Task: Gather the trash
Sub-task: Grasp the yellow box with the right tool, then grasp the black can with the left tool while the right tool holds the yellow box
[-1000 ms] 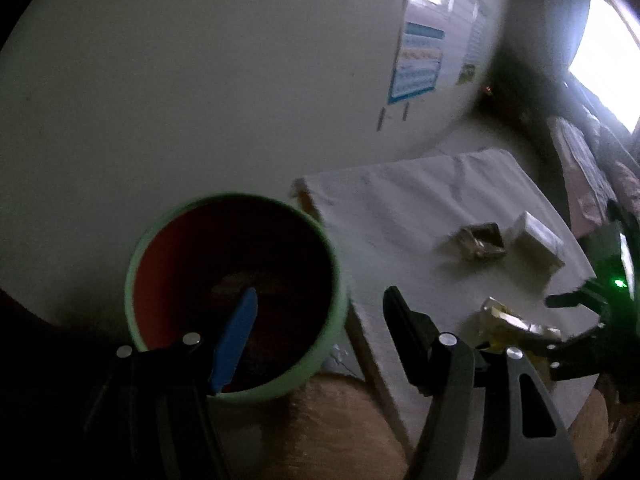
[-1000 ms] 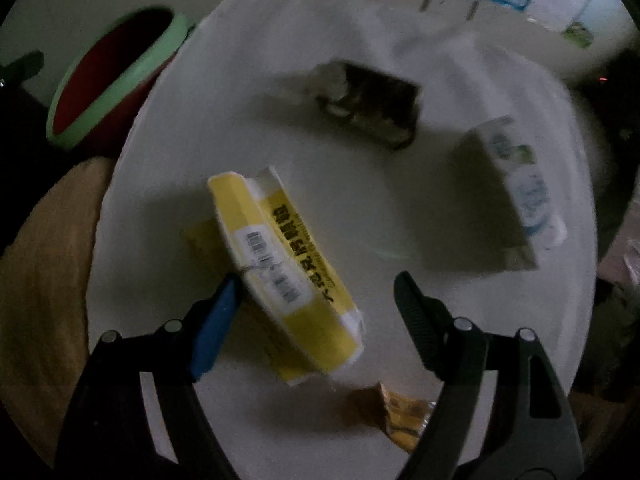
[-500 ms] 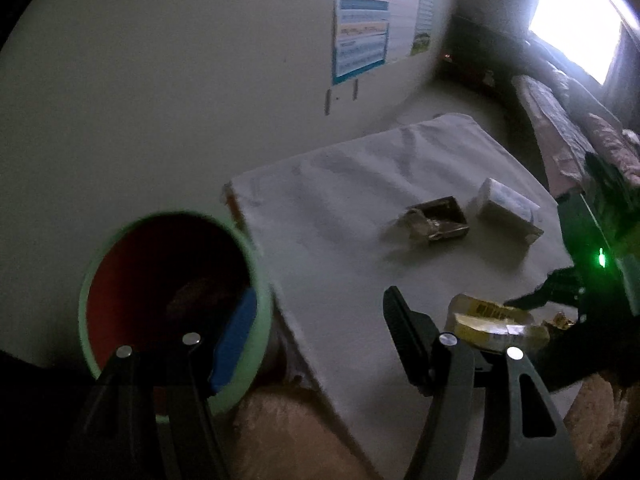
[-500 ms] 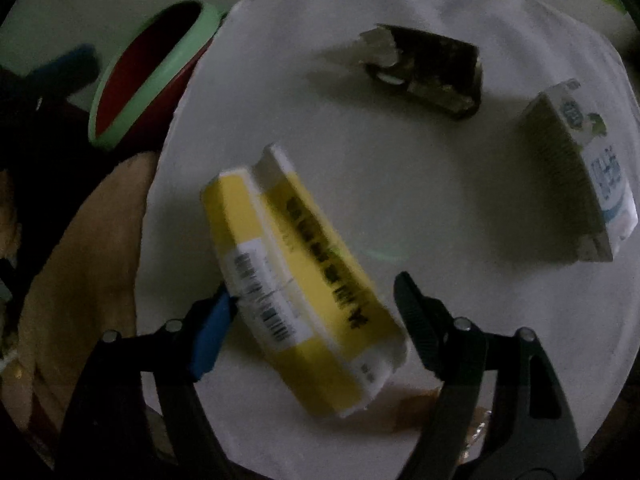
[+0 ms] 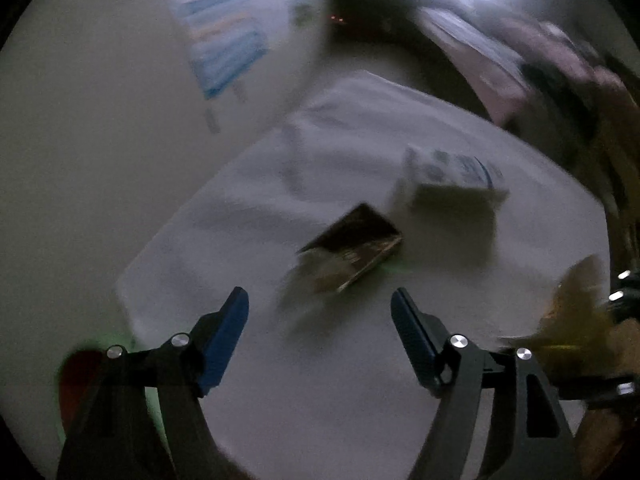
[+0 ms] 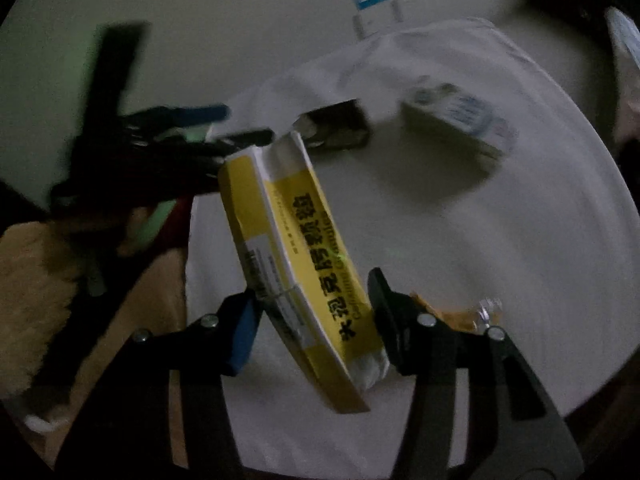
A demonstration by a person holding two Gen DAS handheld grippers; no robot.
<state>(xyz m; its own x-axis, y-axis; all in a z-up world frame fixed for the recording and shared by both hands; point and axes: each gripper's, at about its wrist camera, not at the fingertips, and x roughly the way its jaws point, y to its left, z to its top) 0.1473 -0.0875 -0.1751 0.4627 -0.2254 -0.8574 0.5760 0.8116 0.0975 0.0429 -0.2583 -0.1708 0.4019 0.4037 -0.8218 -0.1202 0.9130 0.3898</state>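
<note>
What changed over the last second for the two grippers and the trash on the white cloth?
The right gripper closed on the yellow box and tilted it up off the cloth. The left gripper swung from the bin to the dark wrapper, jaws opening, empty. The dark wrapper and white carton stayed put.

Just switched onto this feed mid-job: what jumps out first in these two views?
The yellow box fills the middle of the right wrist view, tilted up off the white cloth between the closing jaws of the right gripper. In the left wrist view the left gripper, its jaws opening with nothing between them, points at a dark box mid-cloth, with a white and blue carton just beyond it.
</note>
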